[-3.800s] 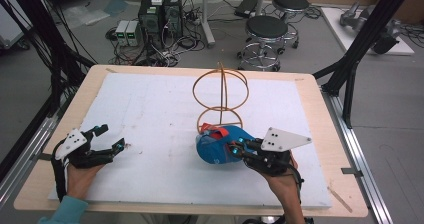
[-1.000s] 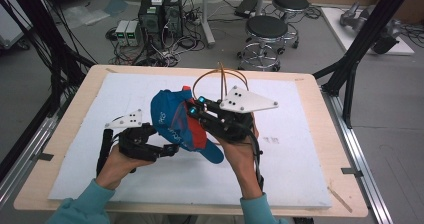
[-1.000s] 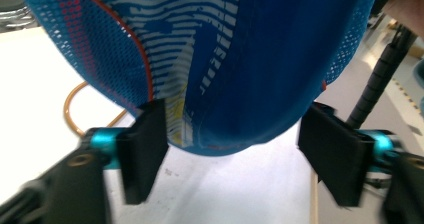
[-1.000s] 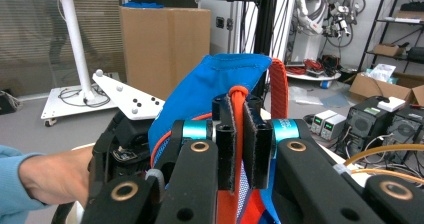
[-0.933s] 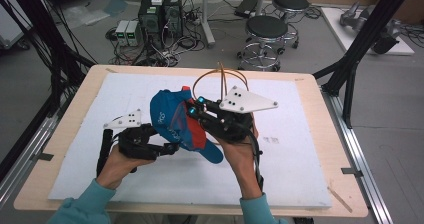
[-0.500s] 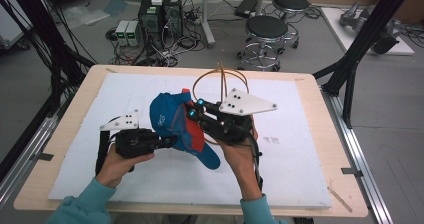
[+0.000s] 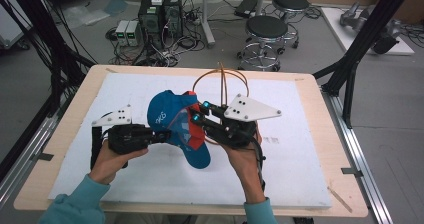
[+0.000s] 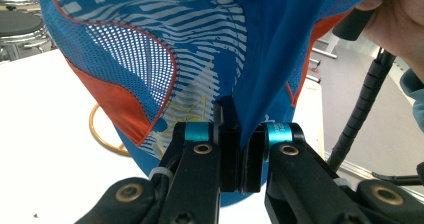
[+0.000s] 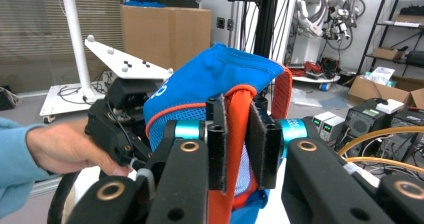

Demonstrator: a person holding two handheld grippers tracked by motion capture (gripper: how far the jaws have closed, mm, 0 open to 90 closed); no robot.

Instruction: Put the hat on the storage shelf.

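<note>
Above the white-covered bench [image 7: 310,149], just in front of the copper wire stand [image 7: 220,91], both grippers are holding up a blue-and-orange mesh cap [image 7: 172,116]. Left gripper [image 8: 241,156]: jaws pinching blue fabric; right gripper [image 9: 235,144]: pinching the orange band. Probably light, soft, floppy; best gripped at edges.

The cap [image 7: 176,126] hung above the table [image 7: 310,184], between the left gripper [image 7: 159,135] on its left and the right gripper [image 7: 198,115] on its right (both touching it). The wire stand [image 7: 221,86] stood just behind.
</note>
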